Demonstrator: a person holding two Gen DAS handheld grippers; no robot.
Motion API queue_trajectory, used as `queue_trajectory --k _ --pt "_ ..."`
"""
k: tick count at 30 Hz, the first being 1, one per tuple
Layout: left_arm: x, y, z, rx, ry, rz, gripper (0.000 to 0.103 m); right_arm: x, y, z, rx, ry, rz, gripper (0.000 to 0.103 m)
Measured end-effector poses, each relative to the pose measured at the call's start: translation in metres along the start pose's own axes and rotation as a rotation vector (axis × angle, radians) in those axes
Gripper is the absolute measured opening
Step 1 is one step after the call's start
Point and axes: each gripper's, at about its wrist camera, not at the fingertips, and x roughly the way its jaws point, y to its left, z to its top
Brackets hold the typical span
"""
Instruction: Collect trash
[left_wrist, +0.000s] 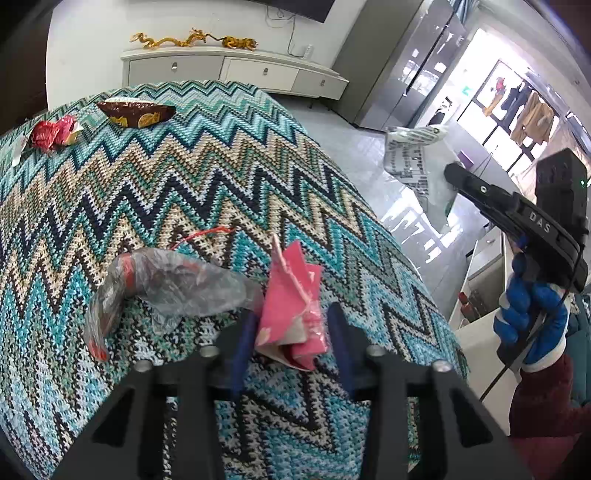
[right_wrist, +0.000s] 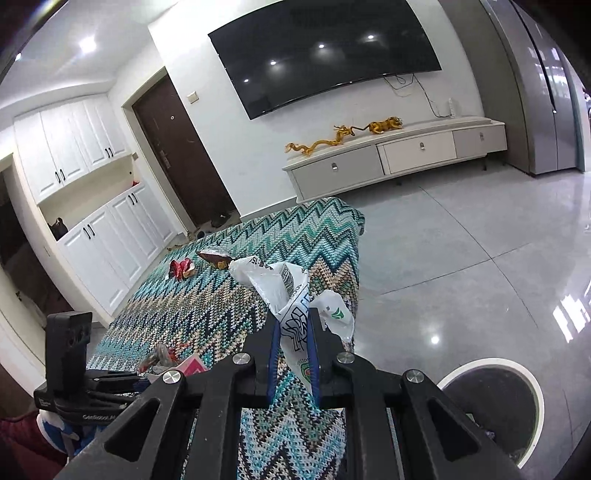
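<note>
Between the half-open left gripper (left_wrist: 291, 325), ungripped, lies a crumpled pink wrapper (left_wrist: 291, 306) on the zigzag knitted cloth (left_wrist: 184, 184). Three more wrappers remain there; the right gripper (right_wrist: 293, 354) pinches a white plastic bag (right_wrist: 291, 295).

light: bright, ceiling spots; glare: floor (right_wrist: 480, 258); edges: fisheye-warped, dark

1. A crumpled wrapper (left_wrist: 291, 306) lies on the blanket (left_wrist: 207, 177), between the left gripper (left_wrist: 291, 325) fingers.
2. A clear wrapper (left_wrist: 166, 284) lies just left of it.
3. Two more wrappers (left_wrist: 55, 134) lie far behind.
4. The plastic bag (right_wrist: 295, 317) hangs in the right gripper (right_wrist: 293, 354), right of the blanket.
</note>
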Motion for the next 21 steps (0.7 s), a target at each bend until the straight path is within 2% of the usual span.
queue_trajectory --k 13,15,21 --pt "-0.024 -0.001 -0.004 0.005 -0.031 0.013 0.045 0.002 -0.002 -0.006 0.009 0.011 0.017 0.013" --pt "-0.03 0.008 -0.004 -0.021 -0.039 0.031 0.045 0.003 -0.002 -0.006 0.01 0.013 0.019 0.013" --pt "-0.024 0.054 0.005 -0.201 -0.036 0.073 0.045 0.007 -0.005 -0.008 0.017 0.022 0.019 0.013"
